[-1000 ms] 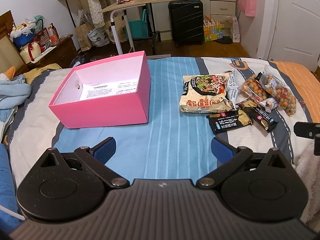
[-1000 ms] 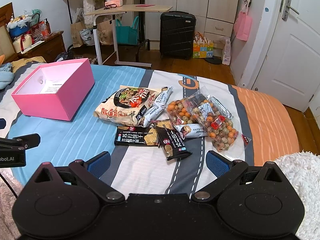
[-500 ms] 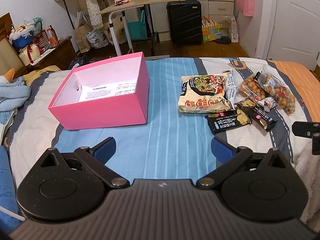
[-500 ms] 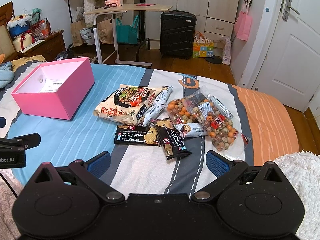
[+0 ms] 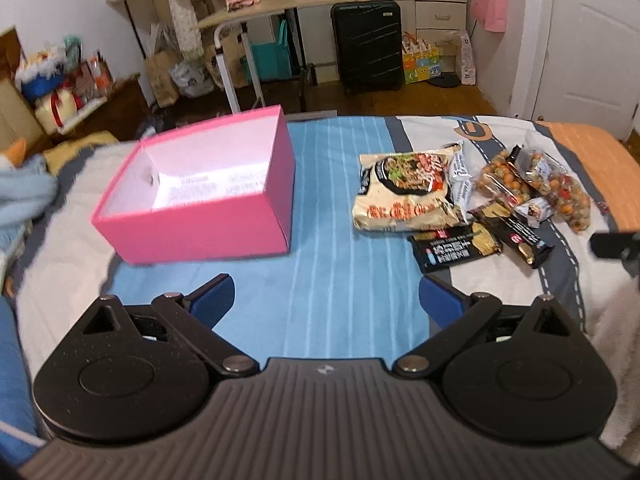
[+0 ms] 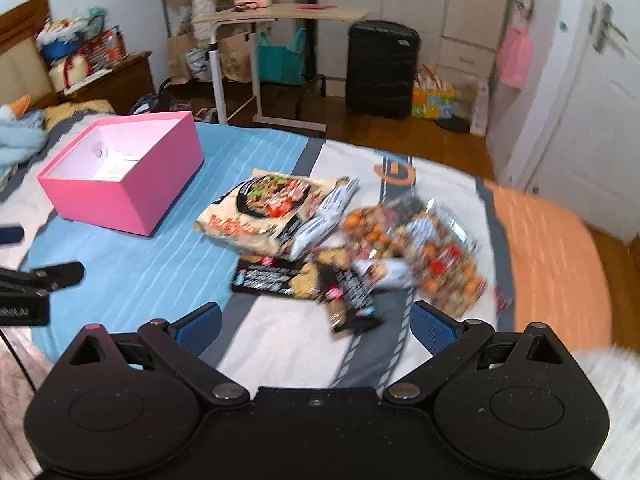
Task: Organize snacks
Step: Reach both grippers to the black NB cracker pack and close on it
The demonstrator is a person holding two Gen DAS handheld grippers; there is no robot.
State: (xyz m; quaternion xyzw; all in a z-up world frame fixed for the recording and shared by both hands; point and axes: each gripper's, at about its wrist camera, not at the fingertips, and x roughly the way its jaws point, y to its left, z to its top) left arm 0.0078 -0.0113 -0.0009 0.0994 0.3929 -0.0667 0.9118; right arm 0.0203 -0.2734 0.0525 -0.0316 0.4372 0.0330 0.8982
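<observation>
No snack is stowed yet. The pink box point(image 5: 200, 196) holds only a paper sheet. The snack pile point(image 6: 340, 240) lies on the bed to the right of the box, untouched. Left gripper point(image 5: 324, 296) and right gripper point(image 6: 314, 324) have jaws spread, empty.

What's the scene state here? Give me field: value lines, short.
surface: bed with a striped blue cover
container: pink box, open, holds only a paper sheet
snacks: pile right of the box, none in the box
largest snack: noodle packet, at the pile's box side
left claw: open, holding nothing
right claw: open, holding nothing, nearest the snack pile
image quality: right wrist view blurred
</observation>
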